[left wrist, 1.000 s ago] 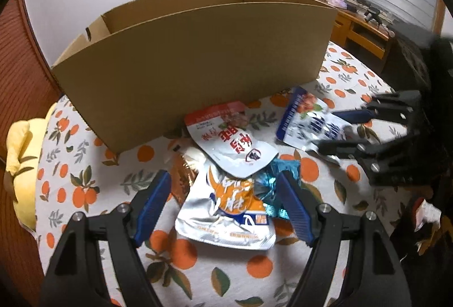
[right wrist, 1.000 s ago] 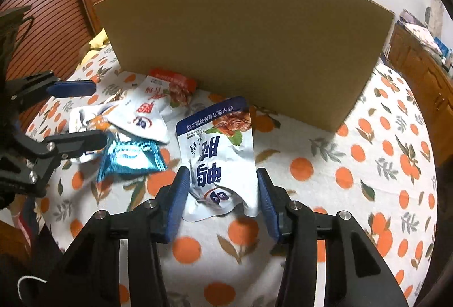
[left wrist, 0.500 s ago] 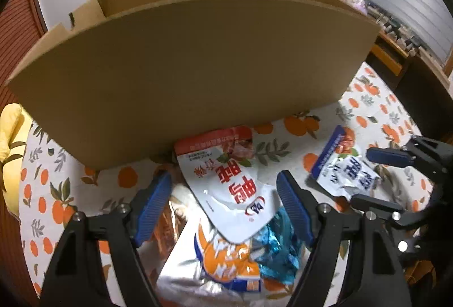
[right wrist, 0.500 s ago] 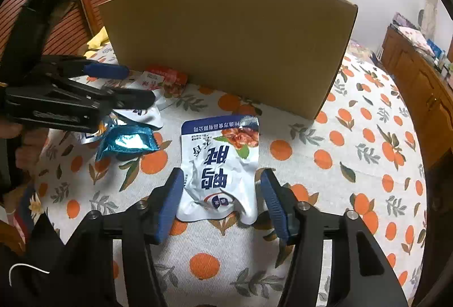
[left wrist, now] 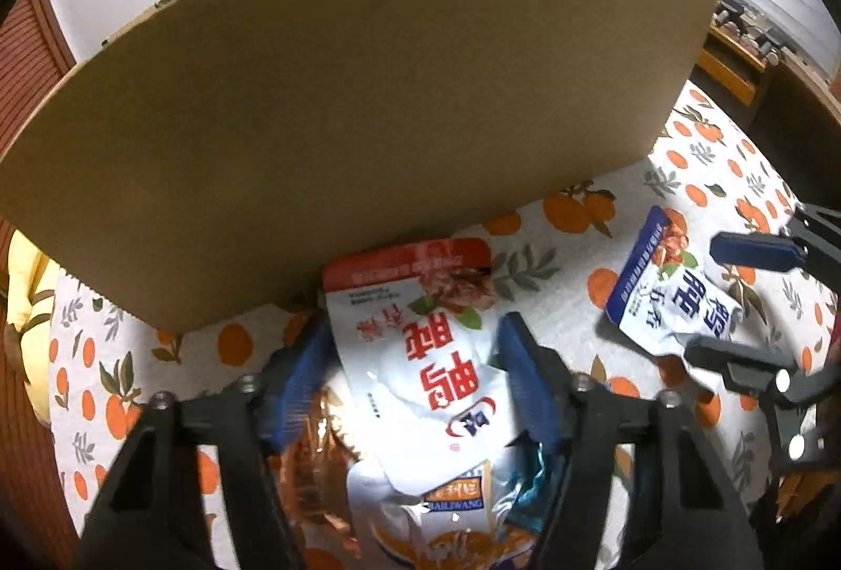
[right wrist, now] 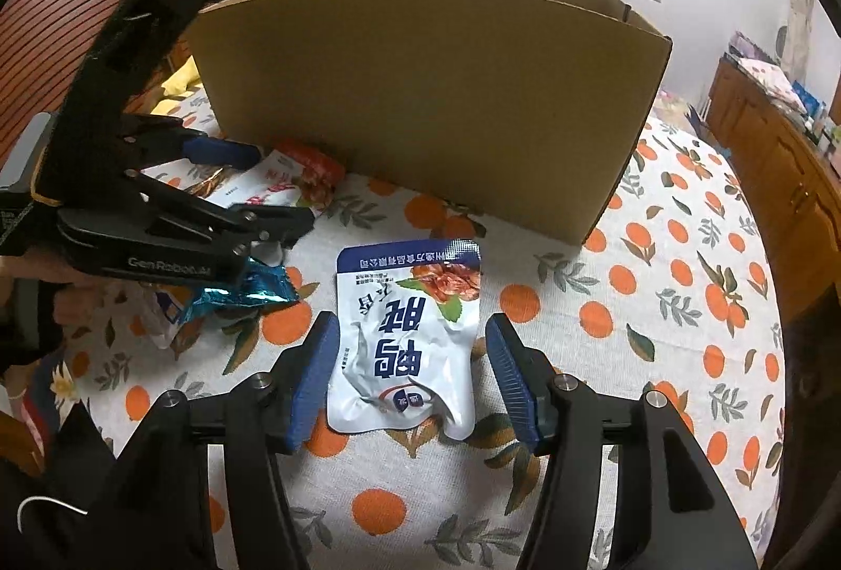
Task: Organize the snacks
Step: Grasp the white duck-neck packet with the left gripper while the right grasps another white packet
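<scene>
Right wrist alone shows box open-topped.

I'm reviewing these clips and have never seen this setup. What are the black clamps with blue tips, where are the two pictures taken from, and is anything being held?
No robot: a person holds a two-finger gripper in each hand, each with a camera looking along its fingers. The left gripper is open around a red-topped snack pouch on a pile. The right gripper is open around a blue-topped snack pouch. Nothing is gripped. Both lie on an orange-patterned tablecloth before a cardboard box.
</scene>
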The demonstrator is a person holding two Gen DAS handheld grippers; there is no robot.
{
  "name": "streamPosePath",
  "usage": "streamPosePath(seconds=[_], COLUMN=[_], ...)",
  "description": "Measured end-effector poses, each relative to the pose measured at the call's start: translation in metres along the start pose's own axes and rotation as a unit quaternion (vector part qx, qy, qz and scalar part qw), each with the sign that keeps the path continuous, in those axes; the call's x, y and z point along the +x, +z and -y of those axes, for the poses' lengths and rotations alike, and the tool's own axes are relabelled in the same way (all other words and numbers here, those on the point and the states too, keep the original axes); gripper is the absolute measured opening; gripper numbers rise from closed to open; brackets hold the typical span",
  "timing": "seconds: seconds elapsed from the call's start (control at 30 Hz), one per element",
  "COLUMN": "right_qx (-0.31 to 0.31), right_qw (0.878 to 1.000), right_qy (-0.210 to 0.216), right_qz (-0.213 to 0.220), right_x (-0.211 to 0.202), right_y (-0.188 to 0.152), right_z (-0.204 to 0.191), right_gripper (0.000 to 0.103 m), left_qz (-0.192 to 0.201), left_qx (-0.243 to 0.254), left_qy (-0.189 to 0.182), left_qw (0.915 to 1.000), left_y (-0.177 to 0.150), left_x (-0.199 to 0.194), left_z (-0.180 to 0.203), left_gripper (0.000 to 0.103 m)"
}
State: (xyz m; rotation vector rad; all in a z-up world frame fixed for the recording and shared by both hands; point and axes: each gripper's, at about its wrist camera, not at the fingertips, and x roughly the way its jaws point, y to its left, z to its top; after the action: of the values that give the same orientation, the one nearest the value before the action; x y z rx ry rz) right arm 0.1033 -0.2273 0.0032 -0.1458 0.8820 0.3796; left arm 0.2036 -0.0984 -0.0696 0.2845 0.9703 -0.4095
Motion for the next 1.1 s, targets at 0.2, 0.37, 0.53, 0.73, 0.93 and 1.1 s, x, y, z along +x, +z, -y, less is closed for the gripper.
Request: streamPosePath(seconds=[0.2,0.37,0.53,0.73,0.93,1.1], right_qx=[0.002,0.0,-0.003,-0.001,0.005,0.008], right_qw=[1.0,1.0,1.0,1.0,1.0,1.0], right_qy=[0.0,-0.001,0.001,-0.003,-0.001,0.004], right_qz=[0.0,0.0,-0.001,-0.001,-0.009,-0.01], right_x=[0.0,0.001,0.002,0.003,0.009,0.012], right_y=[-0.001,-0.001,-0.001,0.0,0.002,0.001], right_z=[0.001,0.0,-0.002,0.0,0.006,0.007], right_gripper=[0.059,0.059,0.059,0.061,0.063,0.065], left_qz=[0.002,0.0,-0.005,-0.005,0.006,0.026], left_qx=[0.008,-0.008,-0.007,0.016,0.025,0.005], left_qy=[-0.022,-0.033,-0.031,-0.025,-0.041,-0.063], left_qw=[0.9997,0.9994,0.9995,0.9995,0.9988,0.9977], left_y=[-0.018,-0.022,-0.027,-0.024,-0.027,-0.033], left_x=[-0.014,-0.019,-0.02,-0.015,-0.022,-0.037], left_z=[-0.009,-0.021,-0.022,-0.009,-0.009,-0.016], left_gripper=[0.061,0.064,0.071,0.063,0.059,0.059])
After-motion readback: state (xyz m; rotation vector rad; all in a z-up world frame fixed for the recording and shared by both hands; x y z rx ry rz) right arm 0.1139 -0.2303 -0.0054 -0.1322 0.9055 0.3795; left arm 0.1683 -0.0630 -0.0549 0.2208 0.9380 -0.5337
